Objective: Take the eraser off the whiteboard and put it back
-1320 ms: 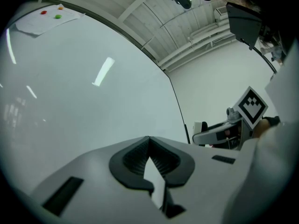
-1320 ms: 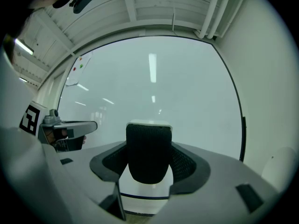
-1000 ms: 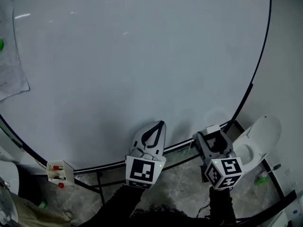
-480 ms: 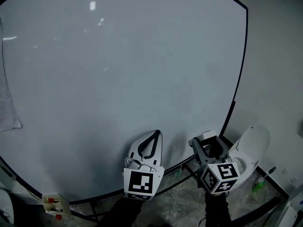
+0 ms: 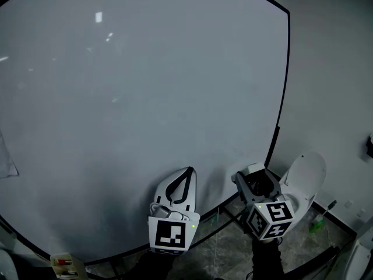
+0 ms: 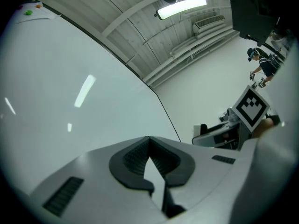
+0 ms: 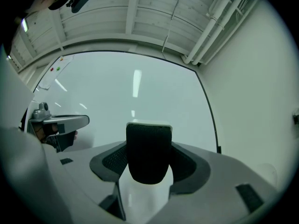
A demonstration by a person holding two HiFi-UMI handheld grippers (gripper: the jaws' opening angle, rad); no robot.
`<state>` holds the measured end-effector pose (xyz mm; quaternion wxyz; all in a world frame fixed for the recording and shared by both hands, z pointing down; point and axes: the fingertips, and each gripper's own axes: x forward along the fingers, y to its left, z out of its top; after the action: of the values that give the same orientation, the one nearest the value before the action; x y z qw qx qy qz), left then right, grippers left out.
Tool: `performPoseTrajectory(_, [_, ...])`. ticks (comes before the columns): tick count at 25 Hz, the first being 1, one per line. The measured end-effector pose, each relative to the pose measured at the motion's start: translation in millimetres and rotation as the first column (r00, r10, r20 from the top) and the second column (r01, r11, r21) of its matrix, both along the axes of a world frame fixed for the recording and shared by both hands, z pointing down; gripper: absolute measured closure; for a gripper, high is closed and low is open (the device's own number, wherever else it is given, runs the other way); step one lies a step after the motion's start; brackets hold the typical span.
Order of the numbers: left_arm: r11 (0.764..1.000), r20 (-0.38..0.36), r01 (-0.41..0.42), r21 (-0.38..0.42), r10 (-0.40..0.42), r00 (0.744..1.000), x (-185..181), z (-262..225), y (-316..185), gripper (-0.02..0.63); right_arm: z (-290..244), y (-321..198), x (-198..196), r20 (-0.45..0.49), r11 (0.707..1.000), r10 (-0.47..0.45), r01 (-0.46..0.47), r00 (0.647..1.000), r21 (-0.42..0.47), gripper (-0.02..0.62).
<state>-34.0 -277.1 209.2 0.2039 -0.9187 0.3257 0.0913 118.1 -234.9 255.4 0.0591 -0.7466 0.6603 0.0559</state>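
The whiteboard (image 5: pixel 145 98) fills most of the head view, its black frame curving down the right side. My right gripper (image 5: pixel 256 182) is at the board's lower right corner, shut on the eraser (image 5: pixel 254 170), a white-backed block with black felt. In the right gripper view the eraser (image 7: pixel 148 153) stands upright between the jaws, its felt face toward the camera, with the whiteboard (image 7: pixel 140 92) behind it. My left gripper (image 5: pixel 187 172) is just left of it in front of the board's lower edge. It is shut, tips together, with nothing in it (image 6: pixel 148 140).
A white rounded seat-like object (image 5: pixel 304 179) stands right of the right gripper, with a green item (image 5: pixel 315 225) on the stone floor beyond it. A small marker box (image 5: pixel 61 264) hangs at the bottom left. A paper sheet (image 5: pixel 4 156) clings to the board's left edge. A person (image 6: pixel 261 66) stands far off.
Both grippers have risen a little in front of the board's lower edge, the eraser still in the right one. The head view has swung right, and the paper sheet has slid toward the left edge.
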Motion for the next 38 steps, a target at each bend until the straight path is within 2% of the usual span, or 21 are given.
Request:
performPoseTrajectory(4, [1.000, 0.006, 0.014, -0.005, -0.014, 1.000, 9, 6, 0, 0.601, 0, 6, 22, 0.018, 1.000, 0.017, -0.017, 1.000, 0.018, 0.327])
performPoseTrajectory(9, [0.998, -0.013, 0.061, -0.016, -0.061, 0.998, 39, 6, -1, 0.601, -4, 0, 53, 0.000, 1.000, -0.028, 0.028, 1.000, 0.014, 0.327])
performPoseTrajectory(15, [0.992, -0.025, 0.125, -0.029, -0.126, 0.992, 89, 9, -2, 0.601, -8, -3, 112, -0.011, 0.997, -0.083, 0.083, 0.997, 0.008, 0.327])
performPoseTrajectory(20, [0.977, -0.057, 0.210, -0.038, -0.211, 0.976, 131, 5, -5, 0.601, -8, 1, 170, -0.028, 0.992, -0.124, 0.124, 0.992, -0.004, 0.327])
performPoseTrajectory(25, [0.963, -0.041, 0.270, -0.029, -0.271, 0.962, 172, 0, 2, 0.601, -6, 7, 223, -0.018, 0.988, -0.156, 0.155, 0.988, -0.018, 0.327])
performPoseTrajectory(32, [0.947, -0.024, 0.323, -0.004, -0.323, 0.946, 193, -20, 2, 0.601, -34, 3, 233, -0.035, 0.981, -0.195, 0.195, 0.980, 0.010, 0.327])
performPoseTrajectory(38, [0.958, -0.009, 0.286, 0.017, -0.286, 0.958, 216, -41, 0, 0.601, -58, -6, 228, -0.041, 0.979, -0.201, 0.202, 0.979, 0.029, 0.327])
